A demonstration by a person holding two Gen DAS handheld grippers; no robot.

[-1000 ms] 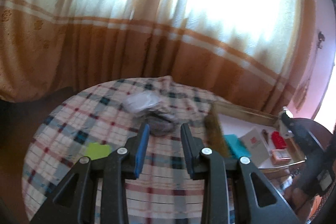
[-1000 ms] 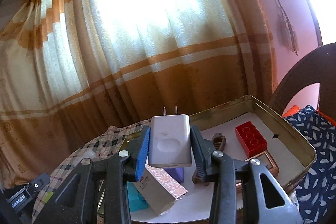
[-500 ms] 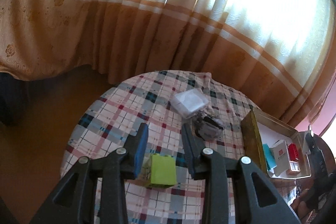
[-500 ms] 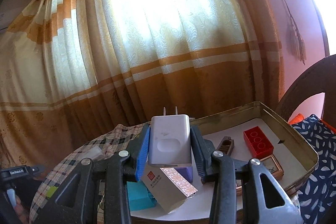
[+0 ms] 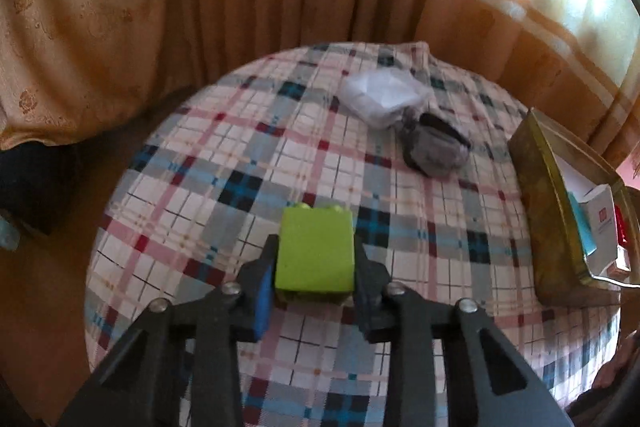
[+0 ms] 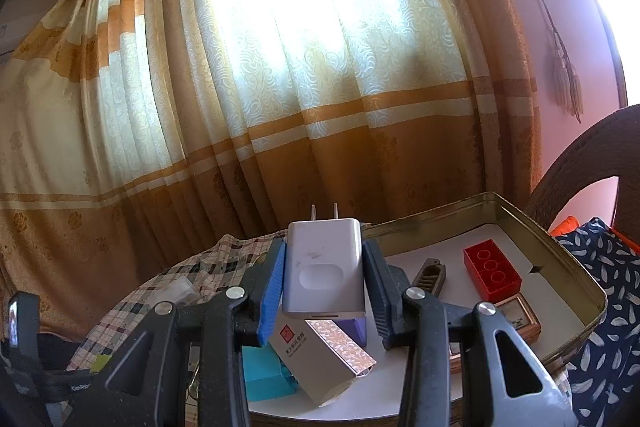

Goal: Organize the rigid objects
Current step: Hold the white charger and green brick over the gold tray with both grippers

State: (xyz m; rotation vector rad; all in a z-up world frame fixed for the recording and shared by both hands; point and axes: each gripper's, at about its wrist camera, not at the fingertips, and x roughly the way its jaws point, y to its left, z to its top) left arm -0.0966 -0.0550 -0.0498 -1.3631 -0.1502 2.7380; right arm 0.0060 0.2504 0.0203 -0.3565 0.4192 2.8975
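In the left wrist view, the left gripper (image 5: 314,277) sits low over the checked tablecloth (image 5: 208,187), its two fingers standing on either side of a lime green block (image 5: 316,253). The pads lie right against the block's flanks, though whether they are pressing it or only bracketing it cannot be told; the block appears to rest on the cloth. Farther off and to the right lies a grey crumpled bag (image 5: 434,149), and just beyond it, touching or nearly so, a white plastic packet (image 5: 382,97). At the right edge of the table stands a gold metal tin (image 5: 548,211) with boxes inside. An orange and cream curtain (image 5: 200,7) hangs behind the table.

In the right wrist view, the right gripper (image 6: 324,277) is closed on a white charger (image 6: 323,271), prongs pointing up and away, held above the near left part of the same tin (image 6: 588,283). Below the charger inside the tin lie a white card box (image 6: 320,359) with a red seal, a teal box (image 6: 266,373) to its left and a purple item (image 6: 356,331) partly hidden. Farther right rest a bronze ribbed piece (image 6: 430,275), a red block (image 6: 492,273) and a small wooden frame (image 6: 518,317).
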